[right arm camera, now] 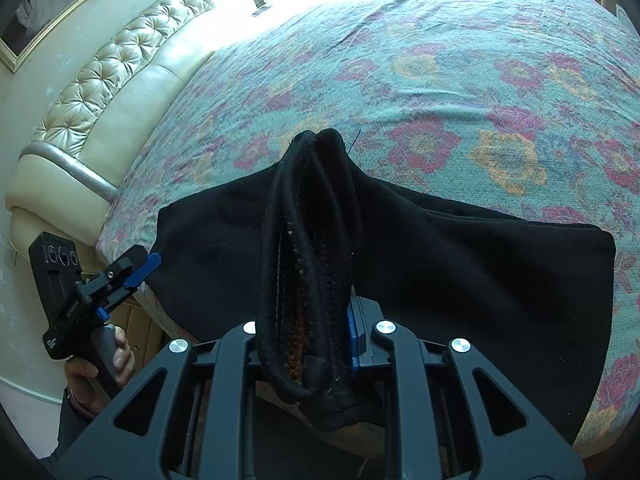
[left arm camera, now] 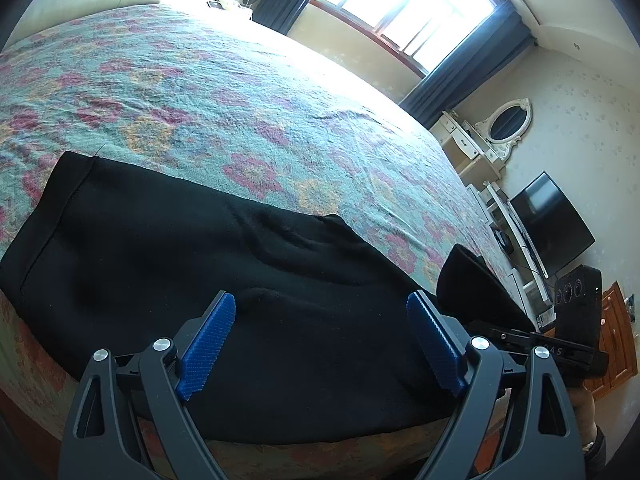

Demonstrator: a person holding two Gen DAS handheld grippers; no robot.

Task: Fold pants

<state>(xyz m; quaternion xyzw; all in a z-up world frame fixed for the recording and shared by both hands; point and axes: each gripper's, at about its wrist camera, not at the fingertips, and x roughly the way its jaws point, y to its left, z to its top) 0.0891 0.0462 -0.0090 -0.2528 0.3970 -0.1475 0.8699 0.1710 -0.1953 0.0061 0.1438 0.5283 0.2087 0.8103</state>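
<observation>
Black pants [left arm camera: 168, 264] lie flat along the near edge of a floral bedspread [left arm camera: 208, 92]. My left gripper [left arm camera: 320, 340] is open and empty, its blue pads [left arm camera: 208, 344] spread just above the cloth. My right gripper [right arm camera: 308, 344] is shut on a bunched end of the pants [right arm camera: 312, 240], which stands up between the jaws; the rest of the pants [right arm camera: 500, 280] spreads over the bed. The right gripper also shows in the left wrist view [left arm camera: 528, 336], holding a raised fold. The left gripper shows in the right wrist view [right arm camera: 136, 268] at the pants' left edge.
A padded cream headboard [right arm camera: 112, 92] stands at one end of the bed. A window with dark curtains [left arm camera: 400, 12], a white dresser with oval mirror [left arm camera: 508, 124] and a television [left arm camera: 552, 224] line the far wall. A wooden cabinet [left arm camera: 616, 332] stands beside the bed.
</observation>
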